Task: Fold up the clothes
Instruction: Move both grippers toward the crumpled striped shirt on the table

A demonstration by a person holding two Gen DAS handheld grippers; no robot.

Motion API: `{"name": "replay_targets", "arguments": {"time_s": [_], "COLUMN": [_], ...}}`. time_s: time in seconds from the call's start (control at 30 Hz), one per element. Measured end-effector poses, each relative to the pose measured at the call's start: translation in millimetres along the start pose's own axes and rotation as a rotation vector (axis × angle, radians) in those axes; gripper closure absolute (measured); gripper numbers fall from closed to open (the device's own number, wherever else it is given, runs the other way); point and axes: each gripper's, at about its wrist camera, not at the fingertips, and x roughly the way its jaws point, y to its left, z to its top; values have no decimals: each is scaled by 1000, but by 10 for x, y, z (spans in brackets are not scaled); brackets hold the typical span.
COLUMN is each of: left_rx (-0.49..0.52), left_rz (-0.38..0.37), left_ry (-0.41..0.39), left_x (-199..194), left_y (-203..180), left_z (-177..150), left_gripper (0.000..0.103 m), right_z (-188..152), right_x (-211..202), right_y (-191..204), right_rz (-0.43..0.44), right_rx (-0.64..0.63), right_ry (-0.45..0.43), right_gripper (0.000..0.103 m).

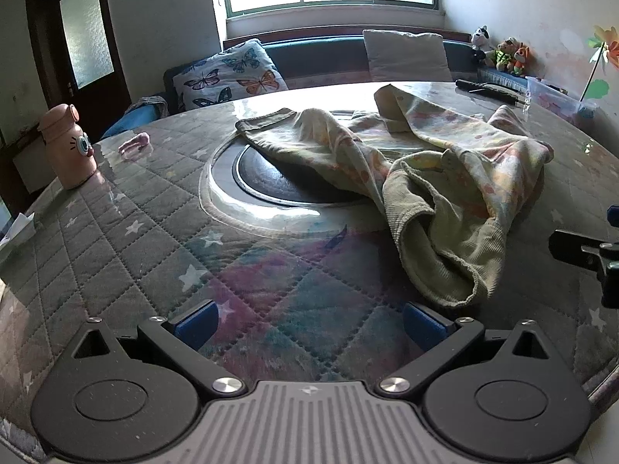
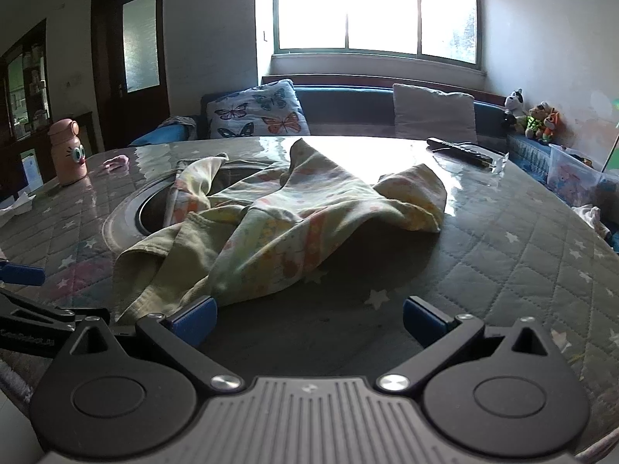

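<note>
Left wrist view: the left gripper [image 1: 309, 319] hovers low over the desk [image 1: 116, 255] with its jaws spread wide and nothing between them; its blue fingertips [image 1: 197, 323] sit above the quilted, star-printed cover under glass. Just ahead and to the right lies the crumpled garment [image 1: 425, 162], pale green with pastel print, its ribbed hem nearest the right fingertip and one part draped over the dark round inset [image 1: 271, 178] at the desk's middle. At the far right edge part of the right gripper [image 1: 592, 259] shows.

Right wrist view: the right gripper [image 2: 309, 319] also has its jaws wide apart, empty, with the garment's [image 2: 301, 212] near edge touching or just beside the left blue fingertip [image 2: 195, 319]. Farther out stand a pink bottle [image 2: 69, 152] at the left, a dark remote-like object [image 2: 460, 150] at the far right, and a butterfly cushion [image 2: 257, 110] on the bench beyond.
</note>
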Motion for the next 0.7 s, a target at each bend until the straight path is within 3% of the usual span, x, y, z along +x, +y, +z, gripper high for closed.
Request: {"name": "replay_targets", "arguments": {"time_s": [0.7], "left_rx": [13], "left_rz": [-17], "left_ry": [8], "left_x": [-67], "left_y": [0], "left_z": [-172], "left_gripper": [0], "right_z": [-87], "right_x": [-10], "right_y": [101], "right_rz": [27], "right_rx": [-3], "right_ry": [34], "right_gripper": [0]}}
